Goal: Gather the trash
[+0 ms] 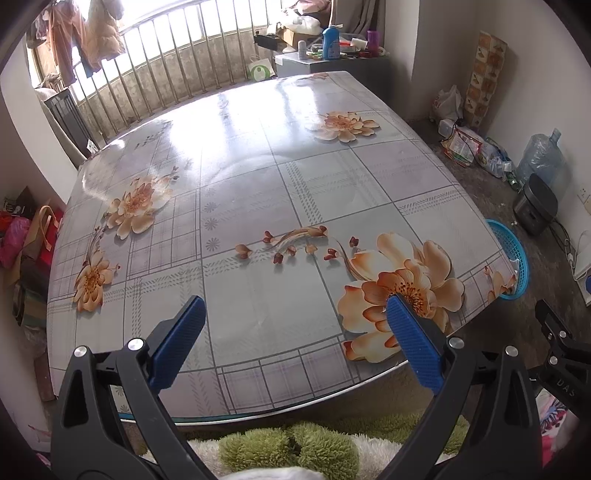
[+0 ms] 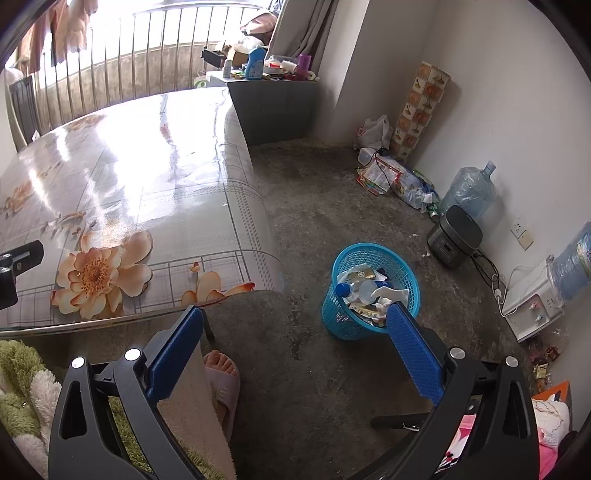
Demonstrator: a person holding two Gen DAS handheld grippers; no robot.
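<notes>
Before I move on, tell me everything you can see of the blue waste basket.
The blue basket is a round, open-topped bin of what looks like plastic lattice, tapering towards its base. It stands upright on the bare grey floor, just off the table's near corner, touching nothing else visibly. It is nearly full: a clear bottle with a blue cap, crumpled white paper and wrappers. From the left wrist only its rim shows past the table edge.

— Table? (image 1: pixel 258 177) Glossy cloth, grey check with orange flowers.
— Beyond its far edge?
— Metal railing (image 1: pixel 177 62); clothes (image 1: pixel 85 33) hanging over it; a grey cabinet (image 2: pixel 273 107) at the far right corner, with a blue bottle (image 1: pixel 331 42) and a purple cup (image 1: pixel 372 38) on top.
— By the right wall?
— Patterned roll (image 2: pixel 421 110) standing upright, white bag (image 2: pixel 375 131), water jug (image 2: pixel 469 190), dark cooker (image 2: pixel 454 236), water dispenser (image 2: pixel 535 299).
— Near edge?
— Green and white fleece (image 1: pixel 295 446); a foot in a pink slipper (image 2: pixel 223 384).
</notes>
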